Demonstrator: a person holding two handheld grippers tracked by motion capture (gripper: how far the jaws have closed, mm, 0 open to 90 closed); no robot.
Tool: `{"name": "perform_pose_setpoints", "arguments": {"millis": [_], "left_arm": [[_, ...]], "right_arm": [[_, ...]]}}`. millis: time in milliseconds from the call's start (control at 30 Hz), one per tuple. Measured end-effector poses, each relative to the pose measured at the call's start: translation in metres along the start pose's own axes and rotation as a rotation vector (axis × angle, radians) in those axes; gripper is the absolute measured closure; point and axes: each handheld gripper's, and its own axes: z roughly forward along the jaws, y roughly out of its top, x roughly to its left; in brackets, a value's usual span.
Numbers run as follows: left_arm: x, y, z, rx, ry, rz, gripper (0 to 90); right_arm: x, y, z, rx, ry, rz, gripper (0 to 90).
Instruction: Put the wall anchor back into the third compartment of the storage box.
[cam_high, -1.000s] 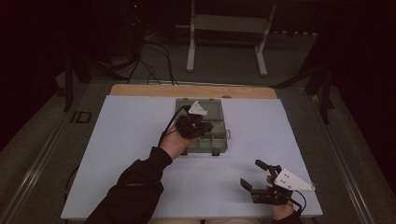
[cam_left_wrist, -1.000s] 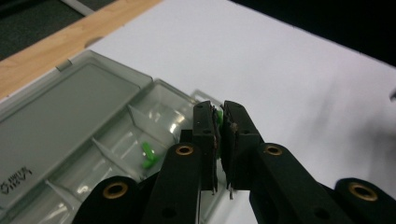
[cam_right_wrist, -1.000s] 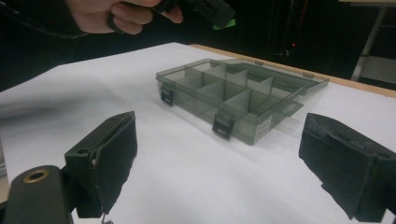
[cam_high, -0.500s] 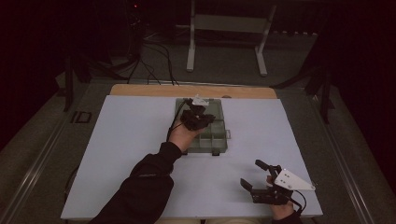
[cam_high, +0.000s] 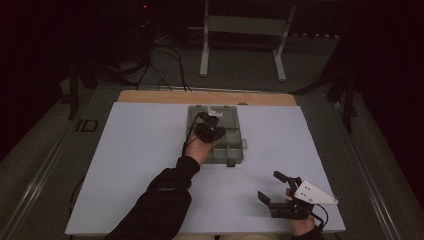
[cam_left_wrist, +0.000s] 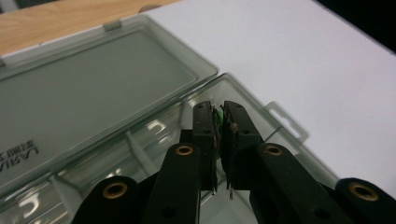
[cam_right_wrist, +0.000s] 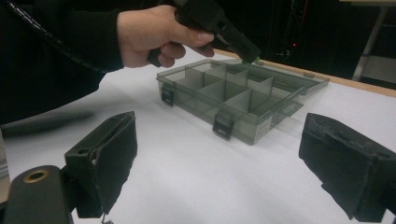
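Mid-drop here: my left gripper (cam_left_wrist: 217, 122) is pinching a tiny green bit (cam_left_wrist: 216, 114) over the open box (cam_high: 232, 150), far row. Next I lower and let go. Right gripper (cam_high: 276, 191) idles, jaws wide.

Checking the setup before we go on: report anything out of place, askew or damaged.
Nothing stands out. The compartment box lies square on the white mat with its lid open flat; the left gripper holds a small green piece over it.
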Motion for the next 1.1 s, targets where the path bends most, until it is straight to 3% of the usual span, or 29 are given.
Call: {"name": "perform_pose_setpoints", "arguments": {"millis": [100, 367, 633, 800, 1100], "left_arm": [[0.002, -0.002, 0.005, 0.018, 0.029, -0.009, 82.8], [0.004, -0.007, 0.018, 0.053, 0.038, -0.037, 82.8], [0.003, -0.007, 0.023, 0.082, 0.084, -0.028, 82.4], [0.003, -0.007, 0.019, 0.066, 0.057, -0.034, 73.8], [0.001, -0.002, -0.002, 0.046, 0.052, -0.010, 60.2]], "right_arm": [[0.001, 0.000, 0.000, 0.001, 0.002, -0.002, 11.4], [0.001, 0.000, 0.001, 0.001, 0.001, -0.001, 11.4], [0.000, 0.000, 0.000, -0.003, 0.001, 0.002, 11.4], [0.000, 0.000, 0.000, -0.004, 0.002, 0.002, 11.4], [-0.002, -0.001, -0.001, 0.002, 0.003, 0.001, 11.3]]}}
